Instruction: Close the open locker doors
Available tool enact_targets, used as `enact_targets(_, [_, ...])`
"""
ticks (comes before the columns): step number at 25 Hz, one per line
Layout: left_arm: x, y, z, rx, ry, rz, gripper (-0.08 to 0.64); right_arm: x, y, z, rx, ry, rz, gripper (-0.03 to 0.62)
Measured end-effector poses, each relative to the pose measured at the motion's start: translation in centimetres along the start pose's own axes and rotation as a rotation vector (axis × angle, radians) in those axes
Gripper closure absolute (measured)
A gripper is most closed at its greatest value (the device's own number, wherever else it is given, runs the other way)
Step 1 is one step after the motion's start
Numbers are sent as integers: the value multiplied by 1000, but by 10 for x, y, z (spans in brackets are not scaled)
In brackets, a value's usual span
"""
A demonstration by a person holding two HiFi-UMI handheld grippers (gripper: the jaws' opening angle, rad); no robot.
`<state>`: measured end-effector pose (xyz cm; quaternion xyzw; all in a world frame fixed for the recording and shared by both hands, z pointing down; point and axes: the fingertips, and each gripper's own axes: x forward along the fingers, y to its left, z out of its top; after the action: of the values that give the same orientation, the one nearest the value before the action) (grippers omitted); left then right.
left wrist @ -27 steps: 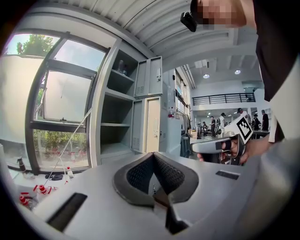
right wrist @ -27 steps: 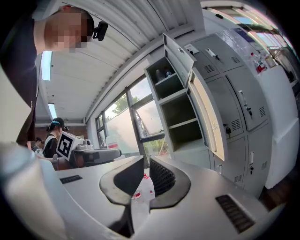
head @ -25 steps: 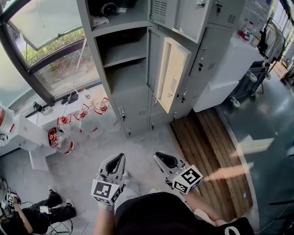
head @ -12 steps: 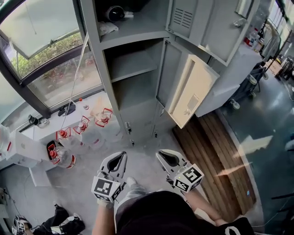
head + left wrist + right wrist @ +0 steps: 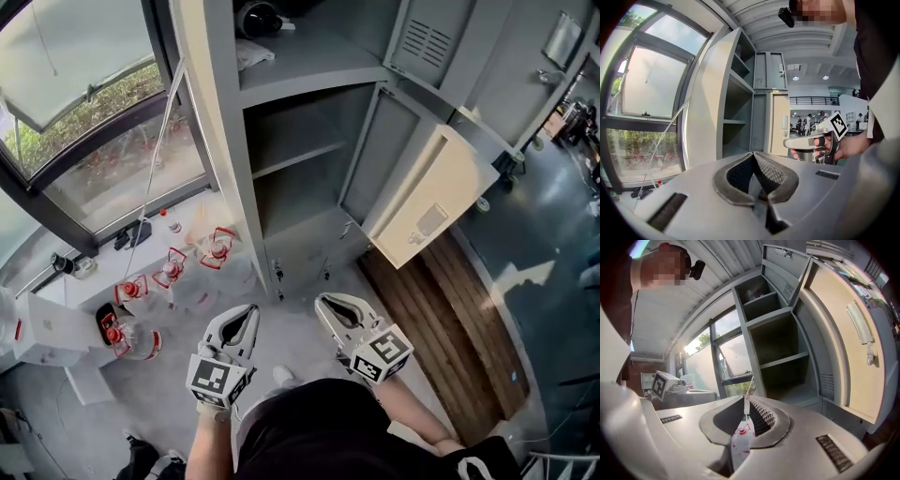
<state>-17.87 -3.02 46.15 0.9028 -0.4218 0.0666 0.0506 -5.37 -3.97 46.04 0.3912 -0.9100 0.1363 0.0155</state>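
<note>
A grey locker cabinet (image 5: 225,159) stands ahead with its compartments open. A door with a cream inner face (image 5: 431,202) hangs wide open to the right of a shelved compartment (image 5: 300,155). Above it a grey vented door (image 5: 433,42) also stands open. Low in the head view, short of the lockers, my left gripper (image 5: 243,319) and right gripper (image 5: 330,304) are both shut and hold nothing. The left gripper view looks at the cream door (image 5: 779,124) and the right gripper (image 5: 786,143). The right gripper view takes in the shelved compartment (image 5: 780,357), the cream door (image 5: 848,333) and the upper door (image 5: 785,268).
Several red-capped water bottles (image 5: 217,246) stand on the floor left of the lockers, below a large window (image 5: 84,112). A white box (image 5: 42,328) sits at far left. Wooden flooring (image 5: 450,319) runs along the right, under the cream door.
The view has closed in on the lockers, which now fill more of the frame; the cream door has shifted right. Both grippers keep their place and stay shut.
</note>
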Motion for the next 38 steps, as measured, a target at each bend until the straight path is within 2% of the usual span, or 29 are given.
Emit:
enact_targets(3, [13,12,1,-14,0,-21,541,1,-16,-2,-1,6,-50,531])
enact_targets(8, [49,2,0,-39,20,-82,541,-14,-58,1,22,-1,-146,531])
enact_targets(11, [76,-12,2,-53,29,-128,541,-29,-82,4,29,-1,-196,531])
enact_targets(19, [145,-61,10,-32,38,-273,541,-83,-150,1,44,-5,-352,531])
enact_targets(23, [168,-78,9,-21,55,-314,541,-103,-175,-3,54,-6,-402,529])
enact_targets(32, [197,-94,9,-3,90,-327,541,-122,-228,-10,59,17,-461,522])
enact_targets(38, [204,-89,7,-5,102,-292,541,-120,-250,-14,59,38,-467,447])
